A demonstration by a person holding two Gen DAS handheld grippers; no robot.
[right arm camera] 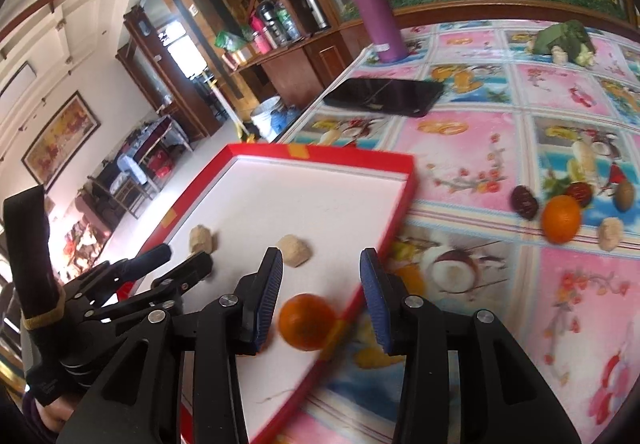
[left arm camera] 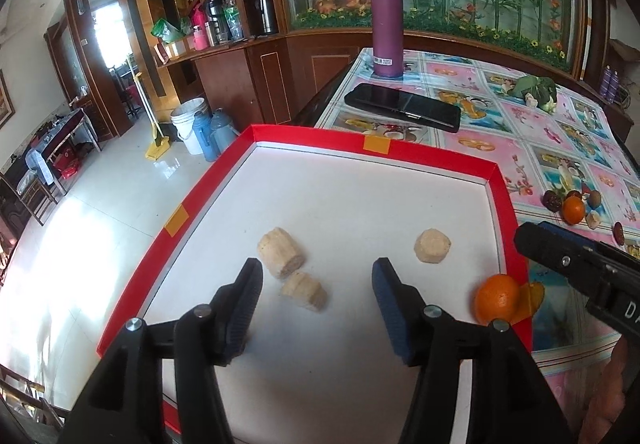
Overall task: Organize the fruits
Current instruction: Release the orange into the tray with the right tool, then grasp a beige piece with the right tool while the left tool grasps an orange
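Observation:
A red-rimmed tray with a white floor holds three pale banana pieces and an orange by its right rim. My left gripper is open over the tray, with one banana piece lying just under its gap, untouched. My right gripper is open, and the orange sits low between its fingers without the pads pressing on it. One of the right gripper's fingers shows at the tray's right side. A second orange, dark dates and another banana piece lie on the tablecloth.
A purple flask and a black phone stand beyond the tray. A green vegetable lies at the far right. The table's left edge drops to a tiled floor with buckets. The tray overhangs the table's left side.

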